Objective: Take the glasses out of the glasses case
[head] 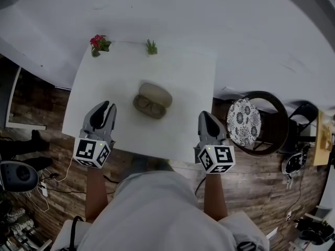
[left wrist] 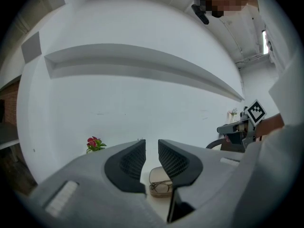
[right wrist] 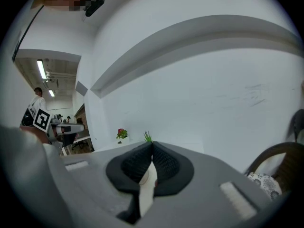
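An open beige glasses case [head: 155,95] lies in the middle of the white table [head: 183,82], with brown-framed glasses [head: 149,107] resting in its lower half. My left gripper [head: 107,107] hovers over the table's front left edge, left of the case, open by a narrow gap and holding nothing. In the left gripper view the case [left wrist: 159,175] and glasses [left wrist: 162,187] show just beyond the gripper [left wrist: 151,148]. My right gripper [head: 204,116] is at the front right edge, shut and empty. In the right gripper view its tips [right wrist: 152,145] meet.
A red flower pot [head: 98,44] and a small green plant [head: 152,47] stand at the table's far edge. A dark chair with a patterned cushion [head: 243,122] stands close to the table's right side. Wooden floor surrounds the table.
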`<action>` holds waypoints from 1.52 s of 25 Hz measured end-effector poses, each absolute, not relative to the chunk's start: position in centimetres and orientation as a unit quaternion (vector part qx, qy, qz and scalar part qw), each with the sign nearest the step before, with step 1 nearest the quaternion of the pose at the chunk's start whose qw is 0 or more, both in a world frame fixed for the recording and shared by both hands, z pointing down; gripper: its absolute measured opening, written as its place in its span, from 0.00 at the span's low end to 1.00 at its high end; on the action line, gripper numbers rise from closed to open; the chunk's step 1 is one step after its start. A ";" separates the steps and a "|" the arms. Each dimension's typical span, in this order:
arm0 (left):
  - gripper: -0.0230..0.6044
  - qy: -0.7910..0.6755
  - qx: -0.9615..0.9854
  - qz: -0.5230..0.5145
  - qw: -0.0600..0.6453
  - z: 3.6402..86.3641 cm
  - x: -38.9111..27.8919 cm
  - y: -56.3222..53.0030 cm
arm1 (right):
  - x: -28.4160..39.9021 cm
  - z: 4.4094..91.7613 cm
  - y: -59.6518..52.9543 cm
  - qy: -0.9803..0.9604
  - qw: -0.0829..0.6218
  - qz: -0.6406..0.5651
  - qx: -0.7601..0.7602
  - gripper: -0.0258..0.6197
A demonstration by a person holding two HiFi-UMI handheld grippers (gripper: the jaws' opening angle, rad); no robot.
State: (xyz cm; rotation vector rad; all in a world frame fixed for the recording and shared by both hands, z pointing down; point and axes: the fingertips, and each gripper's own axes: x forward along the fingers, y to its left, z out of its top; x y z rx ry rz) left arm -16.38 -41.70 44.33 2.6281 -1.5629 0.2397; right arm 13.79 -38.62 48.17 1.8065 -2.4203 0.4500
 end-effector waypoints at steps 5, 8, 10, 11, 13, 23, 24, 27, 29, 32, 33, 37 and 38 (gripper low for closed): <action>0.18 -0.468 0.878 0.094 0.041 45.3 -15.5 -44.5 | 13.7 48.8 -39.6 -0.775 0.046 0.156 0.610 0.04; 0.18 -0.442 0.890 0.108 0.038 46.2 -14.4 -45.6 | 13.8 49.3 -39.7 -0.768 0.051 0.161 0.617 0.04; 0.18 -0.423 0.897 0.118 0.038 46.8 -13.5 -46.2 | 14.0 49.6 -39.8 -0.764 0.053 0.164 0.621 0.04; 0.18 -0.413 0.901 0.126 0.038 47.2 -13.1 -46.4 | 14.1 49.7 -39.8 -0.762 0.054 0.165 0.624 0.04; 0.18 -0.393 0.908 0.145 0.034 48.0 -12.2 -46.6 | 14.3 49.9 -39.7 -0.757 0.054 0.168 0.629 0.04; 0.18 -0.207 0.919 0.335 -0.009 55.2 -7.6 -46.9 | 15.7 51.4 -39.2 -0.733 0.058 0.184 0.652 0.04; 0.18 -0.189 0.912 0.363 -0.033 56.1 -7.2 -47.0 | 16.0 51.5 -39.0 -0.730 0.059 0.186 0.655 0.04; 0.18 -0.147 0.887 0.429 -0.084 58.4 -6.3 -47.4 | 16.9 52.0 -38.4 -0.717 0.061 0.191 0.667 0.04; 0.18 -0.120 0.877 0.456 -0.092 60.2 -5.7 -47.5 | 17.5 52.2 -37.8 -0.709 0.062 0.194 0.676 0.04; 0.18 -0.082 0.871 0.476 -0.084 62.7 -4.9 -47.5 | 18.2 52.7 -37.0 -0.696 0.065 0.199 0.687 0.04; 0.18 -0.068 0.871 0.481 -0.077 63.5 -4.6 -47.4 | 18.5 52.8 -36.7 -0.691 0.065 0.202 0.691 0.04; 0.18 -0.024 0.856 0.510 -0.081 66.3 -3.9 -47.2 | 19.4 53.5 -35.8 -0.677 0.068 0.211 0.702 0.04; 0.18 -0.016 0.852 0.516 -0.084 66.8 -3.8 -47.1 | 19.4 53.7 -35.5 -0.674 0.069 0.214 0.704 0.04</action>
